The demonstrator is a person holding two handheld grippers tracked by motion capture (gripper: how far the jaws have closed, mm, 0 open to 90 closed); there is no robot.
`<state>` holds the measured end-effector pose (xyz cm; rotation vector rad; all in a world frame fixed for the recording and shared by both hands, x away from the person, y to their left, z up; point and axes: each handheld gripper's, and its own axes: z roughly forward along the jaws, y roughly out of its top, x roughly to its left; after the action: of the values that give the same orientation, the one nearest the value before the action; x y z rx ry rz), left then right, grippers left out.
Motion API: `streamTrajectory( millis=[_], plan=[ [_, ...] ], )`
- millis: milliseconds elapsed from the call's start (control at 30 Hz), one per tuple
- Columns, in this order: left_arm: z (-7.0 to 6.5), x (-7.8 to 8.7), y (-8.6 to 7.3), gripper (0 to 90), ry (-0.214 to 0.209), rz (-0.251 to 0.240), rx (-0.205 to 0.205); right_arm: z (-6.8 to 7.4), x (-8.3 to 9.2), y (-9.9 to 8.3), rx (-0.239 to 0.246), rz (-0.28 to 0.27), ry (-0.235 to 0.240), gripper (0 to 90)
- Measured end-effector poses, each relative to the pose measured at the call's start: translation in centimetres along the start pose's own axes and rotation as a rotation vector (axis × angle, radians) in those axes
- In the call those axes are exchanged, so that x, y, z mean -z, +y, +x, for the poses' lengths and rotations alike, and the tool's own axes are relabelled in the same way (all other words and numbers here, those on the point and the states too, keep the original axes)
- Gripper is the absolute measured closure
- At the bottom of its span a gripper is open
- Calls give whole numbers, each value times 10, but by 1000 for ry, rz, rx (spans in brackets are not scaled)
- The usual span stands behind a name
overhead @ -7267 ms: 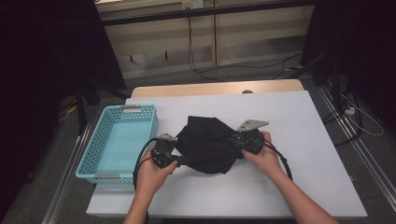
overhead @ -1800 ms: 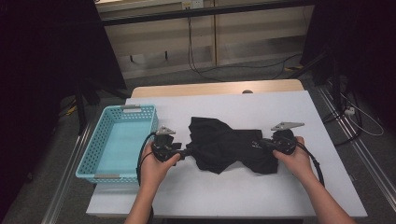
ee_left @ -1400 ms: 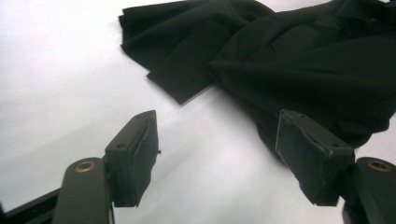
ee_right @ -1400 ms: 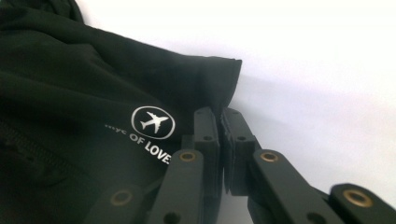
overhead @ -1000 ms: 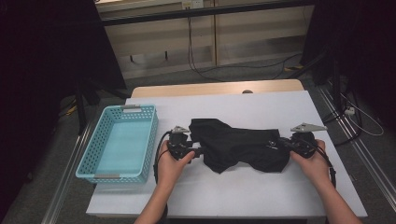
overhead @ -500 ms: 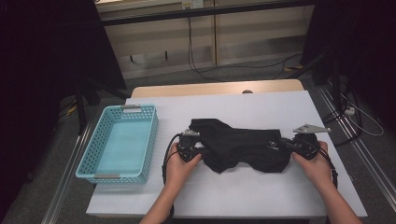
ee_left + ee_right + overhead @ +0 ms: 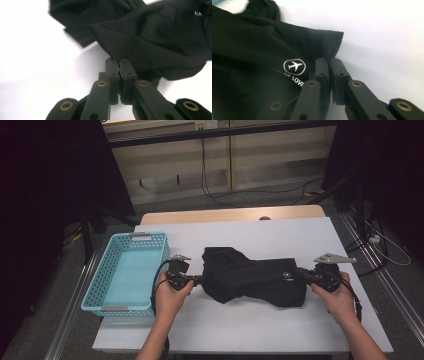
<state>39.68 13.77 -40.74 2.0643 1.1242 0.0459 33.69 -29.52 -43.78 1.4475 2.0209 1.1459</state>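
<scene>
At left centre the left gripper [image 7: 194, 280] has just closed its jaws on a corner of the black garment [image 7: 252, 281], mid-frame. At right, the right gripper [image 7: 306, 275] pinches the other end. Folding can proceed.

black garment [image 7: 249, 62] print partly hidden behind jaw, lettering cut off

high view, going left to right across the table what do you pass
blue basket → left gripper, shut on the cloth's left end → black cloth → right gripper, shut on the cloth's right end
</scene>
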Motion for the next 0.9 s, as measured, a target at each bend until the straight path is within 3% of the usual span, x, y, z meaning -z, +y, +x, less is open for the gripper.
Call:
streamTrajectory(
  millis=[167, 200, 267, 300, 433, 533, 567, 633, 700, 800, 900],
  plan=[
    [4, -2, -4, 871, 17, 34, 8, 5, 0, 0, 11, 6, 22, 852],
    [4, -8, -7, 870, 6, 55, 5, 4, -2, -2, 38, 26, -4, 852],
    [4, -11, -7, 870, -12, 63, 7, 3, -3, -2, 44, 40, -14, 852],
    [0, -17, -9, 869, -34, 71, 0, -1, -5, -4, 54, 72, -57, 854],
    [-9, -26, -9, 865, -42, 80, -30, -6, -8, -8, 58, 119, -111, 826],
    [-10, -29, -9, 864, -42, 88, -36, -5, -8, -7, 89, 94, -100, 775],
    [-9, -29, -9, 864, -41, 89, -38, -2, -8, -3, 110, 61, -91, 714],
    [-9, -29, -9, 864, -37, 85, -36, 2, -11, 2, 130, 46, -82, 664],
    [-9, -29, -9, 864, -37, 86, -36, 6, -18, 5, 134, 42, -75, 655],
    [-10, -29, -9, 864, -39, 86, -40, 7, -31, 9, 129, 42, -58, 648],
    [-9, -29, -9, 864, -40, 85, -42, 8, -43, 5, 144, 99, -72, 700]
  ],
)
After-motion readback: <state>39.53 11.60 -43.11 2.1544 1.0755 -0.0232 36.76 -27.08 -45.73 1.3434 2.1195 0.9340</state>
